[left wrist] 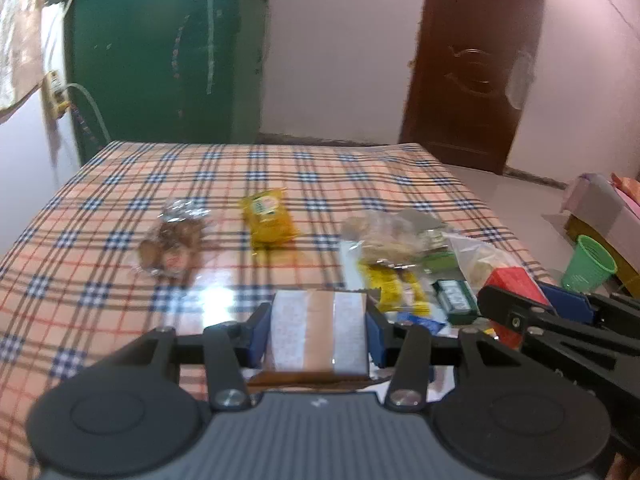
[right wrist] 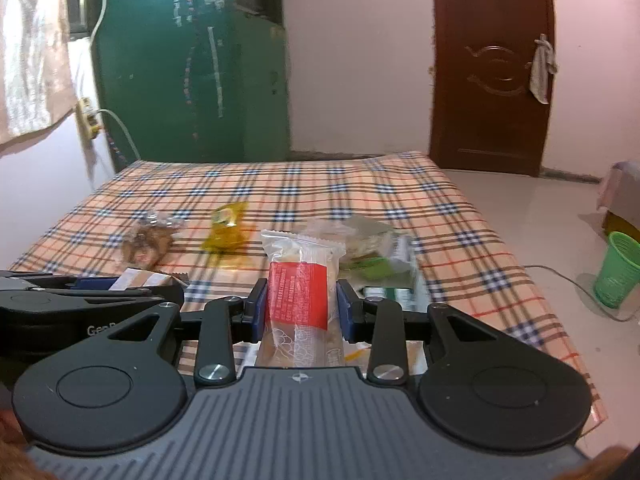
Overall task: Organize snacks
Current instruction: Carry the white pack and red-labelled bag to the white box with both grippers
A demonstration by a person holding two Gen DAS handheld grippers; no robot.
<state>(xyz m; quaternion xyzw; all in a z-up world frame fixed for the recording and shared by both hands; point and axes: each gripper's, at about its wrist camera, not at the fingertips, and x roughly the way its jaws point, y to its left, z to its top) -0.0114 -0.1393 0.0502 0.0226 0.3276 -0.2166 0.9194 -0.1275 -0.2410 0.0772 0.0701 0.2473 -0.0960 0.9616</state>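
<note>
My left gripper (left wrist: 318, 330) is shut on a brown and white snack packet (left wrist: 318, 332) just above the checked table (left wrist: 120, 272). My right gripper (right wrist: 302, 308) is shut on a clear snack packet with a red label (right wrist: 298, 300); it also shows in the left wrist view (left wrist: 514, 284). A yellow snack packet (left wrist: 269, 218) and a clear bag of brown snacks (left wrist: 174, 238) lie apart on the table's middle and left. A heap of mixed snack packets (left wrist: 404, 256) lies at the right; it also shows in the right wrist view (right wrist: 368, 252).
A green plastic cup (right wrist: 616, 270) stands on the floor to the right of the table. A green cabinet (left wrist: 168, 52) and a brown door (left wrist: 472, 64) stand behind the table. A box (left wrist: 600, 216) sits on the floor at the far right.
</note>
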